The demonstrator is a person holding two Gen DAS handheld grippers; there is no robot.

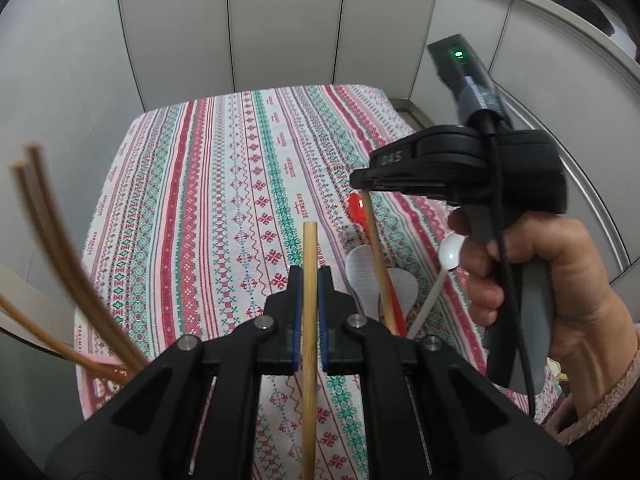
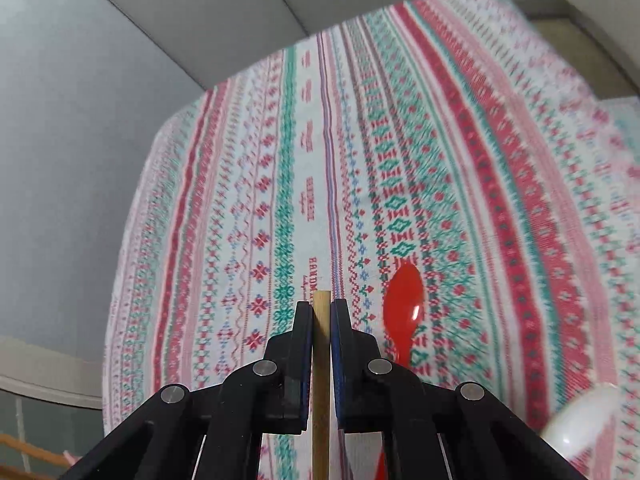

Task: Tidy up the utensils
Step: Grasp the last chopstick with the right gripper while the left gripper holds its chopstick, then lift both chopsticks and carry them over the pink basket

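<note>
My left gripper (image 1: 309, 276) is shut on a bamboo chopstick (image 1: 309, 364) that runs upright between its blue pads, its tip poking past them. To the right, a hand holds my right gripper (image 1: 362, 184), shut on a second bamboo chopstick (image 1: 380, 264) that slants down toward the table. In the right wrist view that right gripper (image 2: 321, 308) pinches the chopstick (image 2: 321, 392) near its top end. A red spoon (image 2: 402, 300) lies on the patterned tablecloth (image 2: 280, 160) just right of it. White spoons (image 1: 362, 276) and the red spoon (image 1: 355, 205) lie under the right gripper.
Several bamboo chopsticks (image 1: 60, 264) fan up at the left edge, their base hidden behind my left gripper. A white spoon bowl (image 2: 580, 420) is blurred at the lower right. Grey partition panels (image 1: 280, 20) wall the table's far side and left.
</note>
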